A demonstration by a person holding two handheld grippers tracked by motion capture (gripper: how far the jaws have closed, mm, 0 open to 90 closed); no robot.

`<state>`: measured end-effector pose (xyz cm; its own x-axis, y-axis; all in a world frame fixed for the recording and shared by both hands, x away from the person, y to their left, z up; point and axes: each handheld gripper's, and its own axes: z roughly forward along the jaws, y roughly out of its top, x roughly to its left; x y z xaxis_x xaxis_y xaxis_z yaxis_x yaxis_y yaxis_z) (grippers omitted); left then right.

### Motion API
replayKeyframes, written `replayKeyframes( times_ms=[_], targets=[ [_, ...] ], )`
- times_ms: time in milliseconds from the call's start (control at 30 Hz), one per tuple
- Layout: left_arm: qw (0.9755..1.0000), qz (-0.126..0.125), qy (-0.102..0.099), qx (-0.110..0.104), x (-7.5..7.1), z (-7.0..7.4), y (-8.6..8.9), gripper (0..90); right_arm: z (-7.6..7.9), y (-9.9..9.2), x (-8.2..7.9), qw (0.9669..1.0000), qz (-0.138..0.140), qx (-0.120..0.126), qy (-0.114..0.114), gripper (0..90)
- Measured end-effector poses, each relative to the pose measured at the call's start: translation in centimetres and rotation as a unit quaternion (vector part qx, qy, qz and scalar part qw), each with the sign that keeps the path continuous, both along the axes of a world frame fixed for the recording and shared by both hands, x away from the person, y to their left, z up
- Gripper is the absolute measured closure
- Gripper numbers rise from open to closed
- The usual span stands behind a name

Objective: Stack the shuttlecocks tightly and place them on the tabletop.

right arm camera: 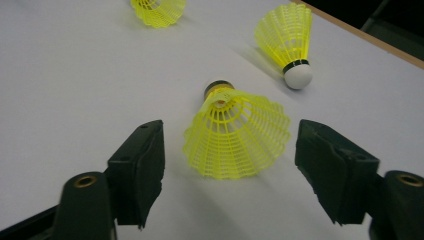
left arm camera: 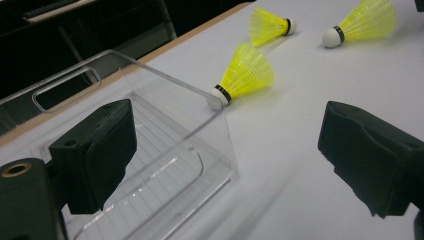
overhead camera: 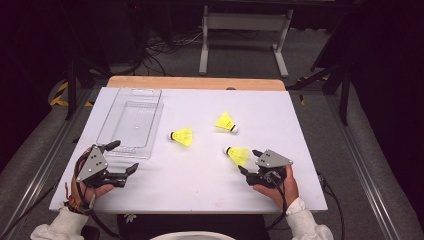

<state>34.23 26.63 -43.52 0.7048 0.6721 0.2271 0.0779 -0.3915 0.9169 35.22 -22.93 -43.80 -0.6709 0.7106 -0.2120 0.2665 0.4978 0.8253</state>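
White table top (overhead camera: 200, 170) with three yellow plastic-skirted shuttlecocks and a clear rectangular plastic tray (overhead camera: 131, 121) lying flat near its far left corner. The right gripper (overhead camera: 252, 162), held in the person's right hand (overhead camera: 280, 189), has its jaws apart on either side of the nearest shuttlecock (overhead camera: 237, 154); in the right gripper view the open skirt of this shuttlecock (right arm camera: 237, 132) faces the camera, lying on its side between the two black jaws with a gap to each, so nothing is clamped. The middle shuttlecock (overhead camera: 182, 136) lies just right of the tray, cork end toward it, and the far shuttlecock (overhead camera: 226, 122) lies beyond, well apart from both grippers. The left gripper (overhead camera: 126, 157) sits at the tray's near edge, jaws wide apart and holding nothing; in the left gripper view one jaw stands over the tray's near corner (left arm camera: 220, 150).
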Motion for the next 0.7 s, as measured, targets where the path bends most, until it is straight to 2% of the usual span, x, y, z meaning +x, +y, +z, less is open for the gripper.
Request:
replayKeyframes(
  times_ms=[133, 233, 333, 467, 600, 633, 700],
  targets=[
    [1.0000, 0.001, 0.000, 0.003, -0.6, -0.3, 0.4, 9.2, 0.0, 0.5, -0.1, 0.9999, 0.010, -0.009, 0.006, 33.7],
    [1.0000, 0.000, -0.005, -0.005, -1.0, -0.3, 0.7, 9.2, -0.1, 1.0, -0.1, 0.9996, 0.018, -0.015, 0.018, 38.1],
    [0.9999, 0.000, -0.007, -0.011, -1.1, -0.3, 0.8, 9.2, -0.3, 1.3, 0.1, 0.9992, 0.020, -0.010, 0.033, 46.3],
    [0.9999, -0.004, -0.010, -0.011, -1.2, -0.2, 0.8, 9.2, -0.6, 1.7, 0.4, 0.9989, 0.014, -0.015, 0.043, 48.9],
    [0.9998, -0.005, -0.010, -0.014, -1.1, -0.3, 0.8, 9.2, -0.9, 2.2, 0.8, 0.9984, 0.010, -0.020, 0.053, 56.7],
    [0.9998, -0.005, -0.010, -0.014, -1.1, -0.3, 0.8, 9.2, -0.9, 2.4, 0.9, 0.9983, 0.008, -0.021, 0.054, 62.0],
    [0.9998, -0.006, -0.009, -0.015, -1.1, -0.3, 0.8, 9.2, -0.9, 2.5, 1.0, 0.9983, 0.006, -0.021, 0.053, 64.2]
  ],
)
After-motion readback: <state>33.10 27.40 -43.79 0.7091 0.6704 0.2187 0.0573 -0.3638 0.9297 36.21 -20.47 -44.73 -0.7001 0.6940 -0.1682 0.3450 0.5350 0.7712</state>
